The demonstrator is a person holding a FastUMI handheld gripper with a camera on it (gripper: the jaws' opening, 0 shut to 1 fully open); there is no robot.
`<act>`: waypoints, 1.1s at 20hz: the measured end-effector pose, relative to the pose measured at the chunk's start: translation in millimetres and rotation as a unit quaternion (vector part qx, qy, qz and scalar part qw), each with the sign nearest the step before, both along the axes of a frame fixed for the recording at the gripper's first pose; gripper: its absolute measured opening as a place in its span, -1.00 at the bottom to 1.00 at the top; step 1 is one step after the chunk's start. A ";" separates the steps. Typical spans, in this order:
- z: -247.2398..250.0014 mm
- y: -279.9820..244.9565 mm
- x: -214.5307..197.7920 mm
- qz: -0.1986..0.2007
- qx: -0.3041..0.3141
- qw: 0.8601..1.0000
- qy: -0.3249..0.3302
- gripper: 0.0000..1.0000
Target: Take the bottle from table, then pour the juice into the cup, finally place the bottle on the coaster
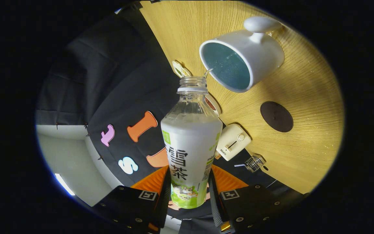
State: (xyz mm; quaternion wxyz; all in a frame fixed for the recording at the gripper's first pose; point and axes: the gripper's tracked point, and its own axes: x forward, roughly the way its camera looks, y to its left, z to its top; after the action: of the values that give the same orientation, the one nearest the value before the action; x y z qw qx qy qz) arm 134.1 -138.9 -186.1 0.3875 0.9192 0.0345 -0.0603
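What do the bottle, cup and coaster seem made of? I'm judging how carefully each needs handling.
Bottle, clamped between the gripper fingers: clear thin plastic, going by its see-through neck and printed wrap label. Cup: likely glazed ceramic, glossy white outside, speckled blue-green inside. Coaster: matte dark disc, perhaps wood or leather; unclear.

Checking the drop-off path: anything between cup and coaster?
Gripper view: bare wood tabletop between the white cup and the dark round coaster. The gripper is shut on the tilted bottle.
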 end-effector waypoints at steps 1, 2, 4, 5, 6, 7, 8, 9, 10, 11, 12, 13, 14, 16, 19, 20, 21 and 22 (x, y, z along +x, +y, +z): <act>-0.5 0.0 -0.4 0.000 0.004 1.000 -0.001 0.13; 0.8 -2.3 -1.4 -0.003 0.009 1.000 -0.002 0.13; 2.7 -3.9 -0.9 -0.005 0.013 1.000 -0.002 0.13; 3.6 -4.3 -0.3 -0.007 0.015 1.000 -0.003 0.13; 4.8 -5.7 -0.8 -0.008 0.018 1.000 -0.006 0.13; 5.5 -5.9 -1.0 -0.009 0.020 1.000 -0.006 0.13; 5.3 -6.0 -1.4 -0.008 0.021 1.000 -0.007 0.13; 4.8 -6.1 -2.1 -0.009 0.022 1.000 -0.005 0.13; 5.5 -6.0 -1.8 -0.007 0.023 1.000 -0.007 0.13; 5.3 -6.2 -2.2 -0.008 0.023 1.000 -0.006 0.13; 4.9 -5.8 -2.3 -0.007 0.021 1.000 -0.007 0.13; 3.2 -5.9 -2.5 -0.008 0.017 1.000 -0.005 0.12; 1.6 -3.1 -1.8 -0.004 0.012 1.000 -0.001 0.13; -5.3 2.9 -1.1 0.008 -0.009 1.000 0.014 0.13; -28.3 19.2 -5.3 0.051 -0.081 0.994 0.051 0.13; -35.9 22.7 -9.3 0.068 -0.107 0.990 0.061 0.12; -44.1 25.6 -11.0 0.082 -0.133 0.985 0.071 0.12; -47.2 25.8 -14.1 0.088 -0.158 0.981 0.074 0.13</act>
State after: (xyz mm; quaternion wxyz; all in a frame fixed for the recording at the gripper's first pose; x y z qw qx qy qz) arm 120.0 -113.0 -233.2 0.5280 0.8328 0.1341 -0.0985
